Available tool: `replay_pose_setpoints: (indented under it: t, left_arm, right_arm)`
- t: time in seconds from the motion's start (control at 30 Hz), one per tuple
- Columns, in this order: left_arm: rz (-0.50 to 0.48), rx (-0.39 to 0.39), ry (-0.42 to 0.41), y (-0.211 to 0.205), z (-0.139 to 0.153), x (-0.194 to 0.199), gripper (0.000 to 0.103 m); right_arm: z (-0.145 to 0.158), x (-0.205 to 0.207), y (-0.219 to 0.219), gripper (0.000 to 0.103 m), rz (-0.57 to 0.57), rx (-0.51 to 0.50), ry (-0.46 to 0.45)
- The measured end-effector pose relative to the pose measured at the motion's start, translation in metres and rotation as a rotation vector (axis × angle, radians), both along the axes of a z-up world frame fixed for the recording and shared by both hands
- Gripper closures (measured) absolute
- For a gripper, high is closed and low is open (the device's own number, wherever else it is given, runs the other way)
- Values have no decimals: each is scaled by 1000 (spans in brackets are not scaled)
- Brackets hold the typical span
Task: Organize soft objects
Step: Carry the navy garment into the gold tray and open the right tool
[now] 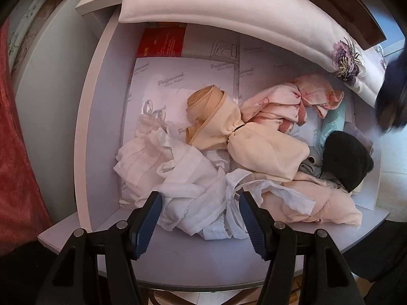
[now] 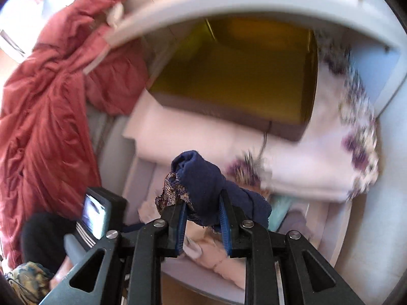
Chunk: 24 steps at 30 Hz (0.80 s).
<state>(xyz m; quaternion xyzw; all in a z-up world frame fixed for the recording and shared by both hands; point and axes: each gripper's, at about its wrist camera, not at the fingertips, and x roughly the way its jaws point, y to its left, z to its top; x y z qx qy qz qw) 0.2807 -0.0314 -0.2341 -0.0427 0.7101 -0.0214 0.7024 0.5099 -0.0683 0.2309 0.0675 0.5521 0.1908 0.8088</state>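
An open white drawer (image 1: 101, 117) holds several soft garments. A crumpled white garment (image 1: 193, 185) lies at its front, a tied peach one (image 1: 254, 147) in the middle, a pink one (image 1: 300, 101) behind it, and a black piece (image 1: 348, 157) at the right. My left gripper (image 1: 201, 198) points down over the white garment, open, with nothing pinched between its fingers. In the right wrist view my right gripper (image 2: 203, 206) is shut on a navy blue garment (image 2: 203, 178) with a patterned lace edge, lifted above the drawer. It appears as a dark blur (image 1: 391, 94) at the left wrist view's right edge.
A white quilted cushion (image 1: 229, 5) with purple embroidered flowers overhangs the drawer's back. A brown box with a yellow inside (image 2: 241, 76) rests on the cushion (image 2: 318, 152). Red cloth (image 2: 43, 117) hangs at the left. Printed paper (image 1: 178, 81) lines the drawer bottom.
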Motion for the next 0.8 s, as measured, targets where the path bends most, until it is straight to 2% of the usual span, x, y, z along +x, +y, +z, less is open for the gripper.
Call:
replay_pose_setpoints:
  t: [0.1,0.2,0.33,0.43,0.53,0.67,0.8]
  left_arm:
    - [0,-4,0,0,1,0,39]
    - [1,-5,1,0,2,0,39]
    - [0,-7,3,1,2,0,39]
    - [5,-15,8,1,2,1,39]
    - [4,-21,6,1,2,2,39]
    - [2,-28,10,1,3,4,39]
    - [-2,-33,7,-1,5,5,39]
  right_arm:
    - [27,13,8,80,-2,-4,-92]
    - [52,32,17,80,-9,-55,-208]
    - [56,69,38,80,-16,-157,-293]
    - [32,99,52,80,3,-221,-260]
    - [-1,115,55,80,22,-270,-187]
    - [-31,118,41,80,27,-303,-98]
    - [-44,107,22,79,48,-373,-70]
